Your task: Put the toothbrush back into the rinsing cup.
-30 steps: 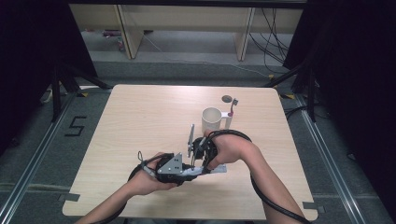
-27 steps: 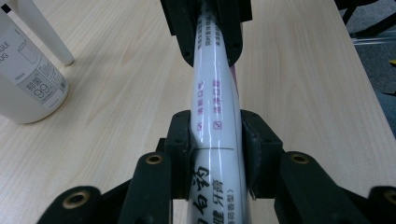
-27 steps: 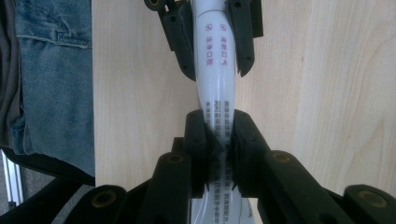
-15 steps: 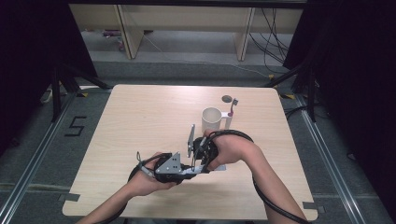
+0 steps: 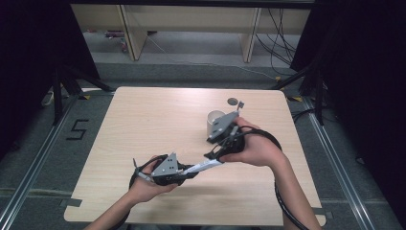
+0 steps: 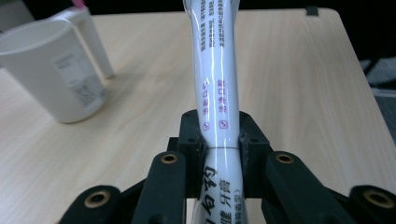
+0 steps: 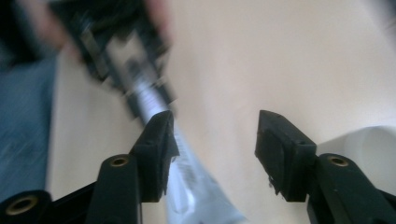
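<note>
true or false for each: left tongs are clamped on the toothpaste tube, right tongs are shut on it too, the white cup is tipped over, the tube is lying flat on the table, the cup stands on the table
1. The left tongs are clamped on the toothpaste tube. True: their pads press on both sides of it.
2. The right tongs are shut on the tube too. False: their jaws have just been opening and stand wide apart, with the tube beside one pad.
3. The white cup is tipped over. False: it stands upright.
4. The tube lies flat on the table. False: the left tongs hold it up off the wood.
5. The cup stands on the table. True: it rests on the wooden top beyond the right hand.
</note>
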Tool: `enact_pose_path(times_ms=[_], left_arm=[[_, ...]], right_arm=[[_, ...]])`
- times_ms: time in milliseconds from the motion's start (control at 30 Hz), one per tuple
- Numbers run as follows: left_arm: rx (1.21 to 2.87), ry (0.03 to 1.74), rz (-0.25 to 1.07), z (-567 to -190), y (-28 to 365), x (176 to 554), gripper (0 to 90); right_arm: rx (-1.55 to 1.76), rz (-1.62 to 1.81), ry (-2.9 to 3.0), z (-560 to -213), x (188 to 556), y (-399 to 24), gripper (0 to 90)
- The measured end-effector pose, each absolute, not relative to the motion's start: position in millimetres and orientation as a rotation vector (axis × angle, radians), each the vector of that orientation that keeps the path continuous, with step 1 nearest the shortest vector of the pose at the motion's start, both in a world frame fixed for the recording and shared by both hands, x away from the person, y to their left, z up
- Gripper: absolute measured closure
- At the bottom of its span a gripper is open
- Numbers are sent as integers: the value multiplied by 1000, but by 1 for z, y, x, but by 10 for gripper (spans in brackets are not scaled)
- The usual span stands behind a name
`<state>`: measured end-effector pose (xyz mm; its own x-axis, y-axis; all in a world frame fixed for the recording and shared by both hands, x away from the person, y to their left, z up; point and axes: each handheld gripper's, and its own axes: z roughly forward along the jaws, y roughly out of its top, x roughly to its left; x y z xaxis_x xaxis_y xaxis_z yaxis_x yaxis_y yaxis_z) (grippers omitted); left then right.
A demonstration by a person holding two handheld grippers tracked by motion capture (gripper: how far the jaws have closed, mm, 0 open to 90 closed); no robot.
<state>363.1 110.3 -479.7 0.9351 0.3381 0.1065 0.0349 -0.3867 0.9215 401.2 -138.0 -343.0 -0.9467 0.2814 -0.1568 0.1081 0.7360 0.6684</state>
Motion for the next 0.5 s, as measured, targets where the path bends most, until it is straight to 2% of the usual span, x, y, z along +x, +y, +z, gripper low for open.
enact_pose_path(times_ms=[100, 200, 500], left_arm=[[1866, 333, 392, -478, 118, 362, 754], [1763, 409, 437, -474, 123, 361, 754], [1599, 490, 533, -463, 128, 360, 753]], right_arm=[[479, 1289, 2430, -338, 397, -165, 452], [672, 1527, 2216, -350, 390, -187, 455], [1033, 1756, 2038, -447, 373, -192, 454]])
